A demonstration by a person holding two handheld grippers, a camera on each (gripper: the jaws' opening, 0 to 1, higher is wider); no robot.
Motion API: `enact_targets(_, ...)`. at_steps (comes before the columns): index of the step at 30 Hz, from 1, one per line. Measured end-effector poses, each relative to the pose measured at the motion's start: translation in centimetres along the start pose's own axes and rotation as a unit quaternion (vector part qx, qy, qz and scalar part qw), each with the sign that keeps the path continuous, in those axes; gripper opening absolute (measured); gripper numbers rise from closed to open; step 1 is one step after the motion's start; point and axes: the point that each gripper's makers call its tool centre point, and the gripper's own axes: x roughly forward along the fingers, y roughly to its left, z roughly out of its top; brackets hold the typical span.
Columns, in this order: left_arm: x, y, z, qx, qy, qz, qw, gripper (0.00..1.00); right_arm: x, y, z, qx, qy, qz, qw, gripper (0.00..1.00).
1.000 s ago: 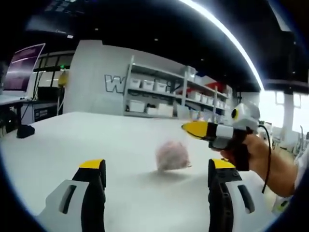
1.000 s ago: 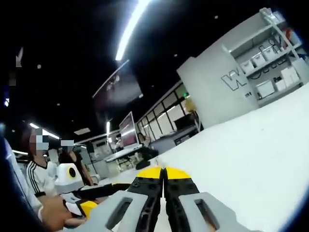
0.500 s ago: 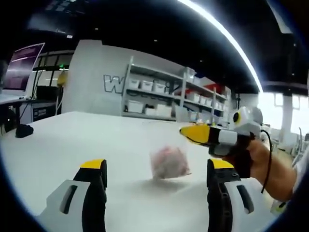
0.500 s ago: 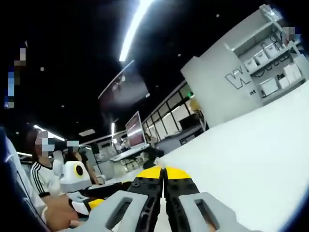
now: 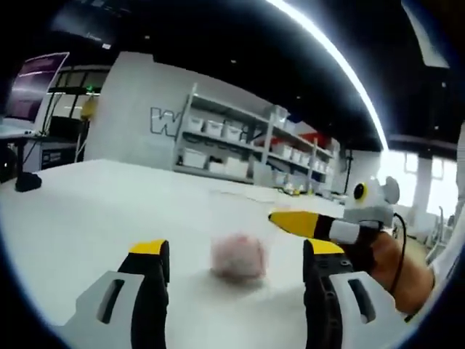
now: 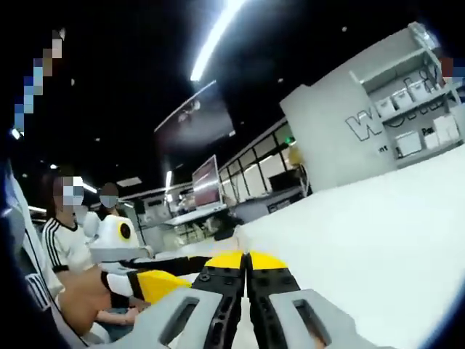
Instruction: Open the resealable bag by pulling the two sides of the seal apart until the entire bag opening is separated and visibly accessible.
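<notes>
A clear resealable bag (image 5: 238, 251) with a pink lump inside hangs blurred just over the white table (image 5: 87, 211), between and beyond my left gripper's (image 5: 236, 251) jaws, which stand wide open with nothing in them. My right gripper (image 5: 280, 217) reaches in from the right, held by a hand (image 5: 385, 265). Its yellow tips are pressed together at the bag's upper right edge and seem to hold it. In the right gripper view my right gripper (image 6: 247, 256) has its jaws shut tight, and the left gripper (image 6: 163, 282) shows low on the left.
Shelves with white bins (image 5: 225, 149) line the far wall. A small black object (image 5: 25, 182) sits on the table's left edge beside a monitor (image 5: 33, 83). Seated people (image 6: 65, 240) are on the left in the right gripper view.
In the left gripper view the bag has swung slightly left and lower and blurred. The right gripper's tip has dropped a little. The left gripper has come further into the right gripper view.
</notes>
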Motion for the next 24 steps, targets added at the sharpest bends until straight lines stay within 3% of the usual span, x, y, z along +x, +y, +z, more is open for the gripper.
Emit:
enact_targets(6,-0.2,-1.1,0.2,-0.027,-0.002,-0.025,0.9993,0.53,-0.4,1.0,-0.9,-0.049,0.024,0.000,0.9985,0.00)
enact_targets(18,-0.6,-1.5,-0.2,-0.032,0.004,-0.031,0.9990,0.49,-0.5,1.2,-1.3,-0.063,0.028,-0.003,0.9976,0.00)
enact_targets(21,-0.7,-2.0,-0.2,-0.046,0.004,-0.041,0.9981,0.45,-0.5,1.4,-1.5,-0.088,0.034,-0.006,0.9955,0.00)
enact_targets(24,-0.8,-2.3,-0.2,-0.063,0.003,-0.052,0.9967,0.35,-0.5,1.6,-1.7,-0.104,0.039,-0.005,0.9938,0.00)
